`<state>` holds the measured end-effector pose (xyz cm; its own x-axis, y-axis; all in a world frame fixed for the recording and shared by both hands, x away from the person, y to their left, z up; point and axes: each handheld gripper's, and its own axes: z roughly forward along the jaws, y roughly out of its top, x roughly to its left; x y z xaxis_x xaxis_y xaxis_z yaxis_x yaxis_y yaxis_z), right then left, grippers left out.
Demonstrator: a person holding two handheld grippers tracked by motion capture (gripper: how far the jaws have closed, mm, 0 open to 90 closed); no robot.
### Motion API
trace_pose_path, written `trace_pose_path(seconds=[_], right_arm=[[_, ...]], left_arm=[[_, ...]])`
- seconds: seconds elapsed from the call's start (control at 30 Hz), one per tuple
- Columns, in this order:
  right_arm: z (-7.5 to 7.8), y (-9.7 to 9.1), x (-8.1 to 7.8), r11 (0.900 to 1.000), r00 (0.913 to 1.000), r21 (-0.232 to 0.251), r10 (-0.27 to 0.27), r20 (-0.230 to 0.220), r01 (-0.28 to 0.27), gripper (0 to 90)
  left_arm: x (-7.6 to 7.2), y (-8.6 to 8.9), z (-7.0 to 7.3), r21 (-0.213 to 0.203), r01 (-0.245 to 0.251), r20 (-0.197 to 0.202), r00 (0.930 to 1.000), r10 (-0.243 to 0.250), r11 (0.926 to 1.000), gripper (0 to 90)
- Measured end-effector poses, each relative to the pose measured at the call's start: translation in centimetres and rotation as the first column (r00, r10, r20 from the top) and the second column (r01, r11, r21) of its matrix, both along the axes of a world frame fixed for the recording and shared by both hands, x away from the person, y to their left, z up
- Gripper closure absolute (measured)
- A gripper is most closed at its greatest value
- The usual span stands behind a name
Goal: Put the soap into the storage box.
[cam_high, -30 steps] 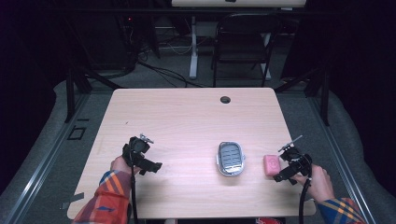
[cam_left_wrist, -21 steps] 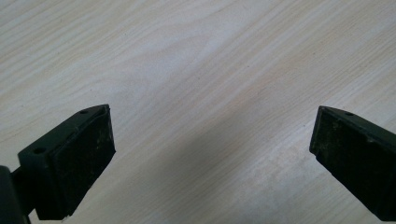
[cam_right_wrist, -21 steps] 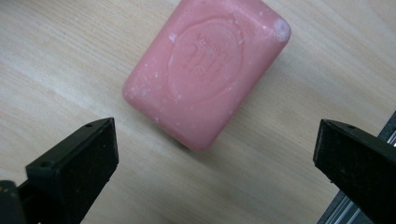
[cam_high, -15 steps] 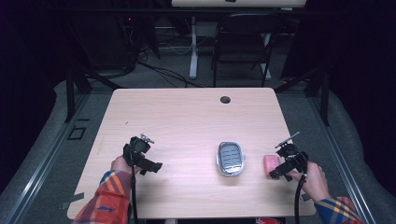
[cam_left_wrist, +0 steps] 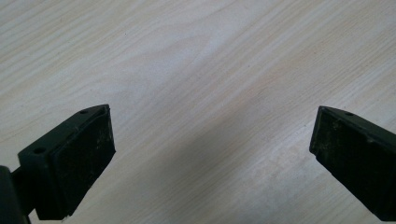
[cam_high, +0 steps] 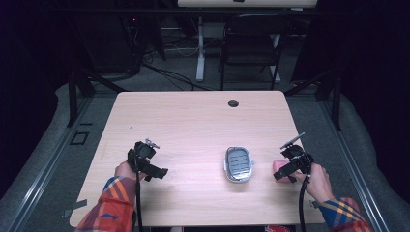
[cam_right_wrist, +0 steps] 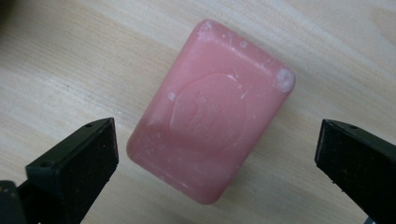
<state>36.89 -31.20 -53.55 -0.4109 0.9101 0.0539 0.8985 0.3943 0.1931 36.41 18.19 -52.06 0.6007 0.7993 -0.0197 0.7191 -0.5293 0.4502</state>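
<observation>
A pink bar of soap (cam_right_wrist: 210, 116) lies flat on the light wood table (cam_high: 193, 125), at the right near the front edge (cam_high: 279, 166). My right gripper (cam_right_wrist: 217, 156) hovers just over it, open, one jaw on each side of the bar and neither touching it; the same gripper (cam_high: 284, 172) partly covers the soap in the high view. A grey soap dish (cam_high: 238, 164) with a ribbed insert sits left of the soap. At the table's left front my left gripper (cam_high: 159, 173) is open, and its own view has bare wood between the jaws of that gripper (cam_left_wrist: 212, 142).
A round black cable hole (cam_high: 233, 103) is at the table's far edge. A dark chair (cam_high: 251, 43) and a white desk leg (cam_high: 199, 48) stand beyond the table. Dark floor and metal rails surround it.
My right gripper has moved left and down from beside the soap to over it, now partly covering the bar. The left gripper has barely shifted.
</observation>
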Motion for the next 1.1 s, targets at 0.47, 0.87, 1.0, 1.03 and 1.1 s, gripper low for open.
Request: trace_pose_path(seconds=[0.47, 0.87, 1.0, 1.03, 1.1], right_arm=[[-0.9, 0.8, 1.1, 1.0, 0.9999, -0.007, -0.004, -0.016, 0.004, 0.0], [-0.8, 1.0, 1.3, 0.9987, 0.9986, -0.048, 0.017, -0.051, -0.02, 17.1], [-0.9, 0.9, 1.3, 0.9991, 0.9982, -0.04, 0.01, -0.058, -0.013, 21.9], [-0.9, 0.9, 1.3, 0.9991, 0.998, -0.04, 0.009, -0.062, -0.012, 23.4], [-0.9, 0.8, 1.3, 0.9989, 0.9982, -0.045, 0.009, -0.059, -0.012, 25.7]], left_arm=[[0.0, 0.0, 0.0, 0.002, -0.002, -0.003, 1.0, 0.002, 1.0, 0.0], [0.0, 0.0, 0.0, 0.011, 0.0, -0.006, 1.0, 0.0, 0.9999, 0.2], [0.0, 0.0, 0.0, 0.011, 0.0, -0.006, 1.0, 0.0, 0.9999, 0.2], [0.0, 0.0, 0.0, 0.012, 0.002, -0.007, 1.0, -0.002, 0.9999, 0.2], [0.0, 0.0, 0.0, 0.014, 0.005, -0.007, 1.0, -0.005, 0.9999, 0.2]])
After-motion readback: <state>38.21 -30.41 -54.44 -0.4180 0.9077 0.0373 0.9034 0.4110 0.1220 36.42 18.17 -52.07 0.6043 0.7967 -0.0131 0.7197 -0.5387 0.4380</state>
